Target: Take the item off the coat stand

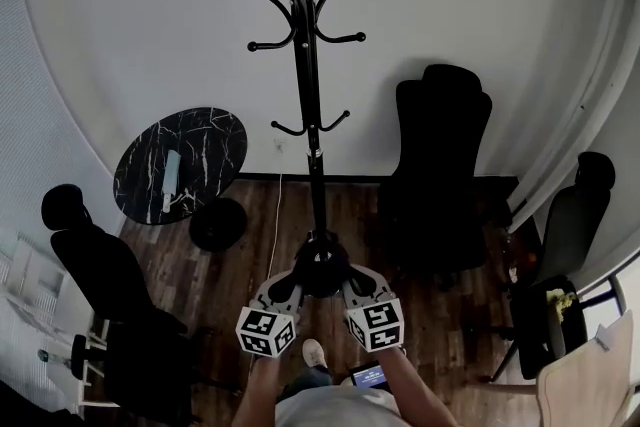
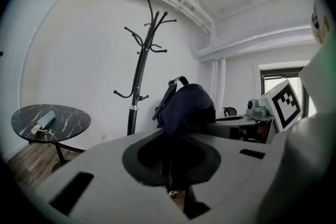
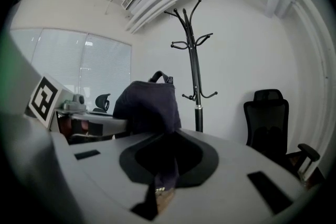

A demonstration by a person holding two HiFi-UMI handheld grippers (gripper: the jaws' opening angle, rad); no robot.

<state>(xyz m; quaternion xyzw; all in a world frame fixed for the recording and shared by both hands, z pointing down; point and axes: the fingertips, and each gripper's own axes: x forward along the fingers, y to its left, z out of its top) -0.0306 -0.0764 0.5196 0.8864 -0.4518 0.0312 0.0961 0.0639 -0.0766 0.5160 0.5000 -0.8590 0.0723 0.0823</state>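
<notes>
The black coat stand (image 1: 305, 65) rises in the middle of the room against the white wall, and all its visible hooks are bare. In front of its base hangs a dark backpack (image 1: 321, 267), held between both grippers. My left gripper (image 1: 292, 281) is shut on its fabric from the left, my right gripper (image 1: 350, 281) from the right. In the left gripper view the backpack (image 2: 186, 105) bulges above the jaws with a strap loop on top, and the stand (image 2: 137, 76) is behind it. The right gripper view shows the backpack (image 3: 149, 105) pinched in the jaws, the stand (image 3: 195, 76) beyond.
A round black marble table (image 1: 180, 165) with a pale item on it stands left of the stand, a dark stool (image 1: 218, 223) beside it. Black office chairs stand at right (image 1: 440, 145), far right (image 1: 570, 215) and left (image 1: 100, 265). The floor is dark wood.
</notes>
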